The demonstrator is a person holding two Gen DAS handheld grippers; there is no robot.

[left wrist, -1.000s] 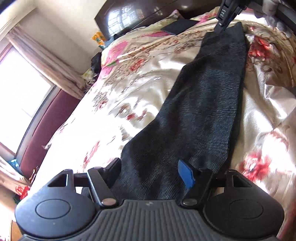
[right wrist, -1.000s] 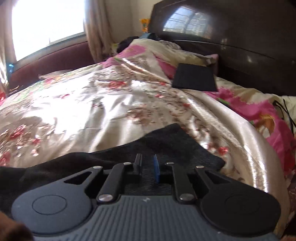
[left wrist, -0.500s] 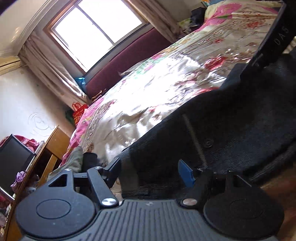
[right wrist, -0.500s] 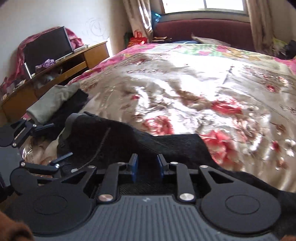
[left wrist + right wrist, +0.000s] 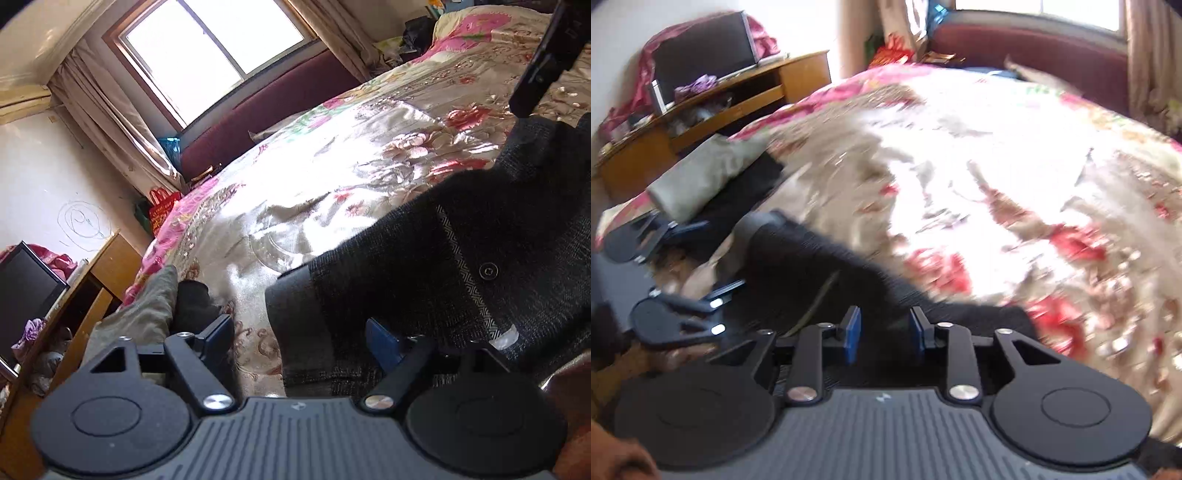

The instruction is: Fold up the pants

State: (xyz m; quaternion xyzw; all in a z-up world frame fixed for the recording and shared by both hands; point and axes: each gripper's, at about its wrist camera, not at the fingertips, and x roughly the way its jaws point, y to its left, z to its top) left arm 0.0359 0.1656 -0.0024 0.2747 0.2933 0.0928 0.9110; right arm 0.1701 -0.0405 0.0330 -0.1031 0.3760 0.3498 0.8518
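The dark pants (image 5: 424,266) lie folded on the floral bedspread (image 5: 314,166), waistband and button toward me. My left gripper (image 5: 301,339) hangs low over the waistband corner. Its jaws are opening, the fabric lies between them, and neither pad presses on it. In the right wrist view, my right gripper (image 5: 884,332) sits over the pants (image 5: 812,266). Its jaws are also opening, with blue pads apart and cloth below the gap. The left gripper (image 5: 709,256) shows at the left of that view. Part of the right gripper (image 5: 546,55) shows at the top right of the left wrist view.
A folded grey-green garment (image 5: 701,173) and a black one lie at the bed's near corner. Beyond stands a wooden desk (image 5: 731,96) with a screen. A maroon bench (image 5: 277,107) runs under the window. A hand (image 5: 613,458) shows at the bottom left.
Both views swung from the headboard end to the window and desk side. The right jaws, shut on the pants' end a second ago, have parted. The left jaws have spread wider.
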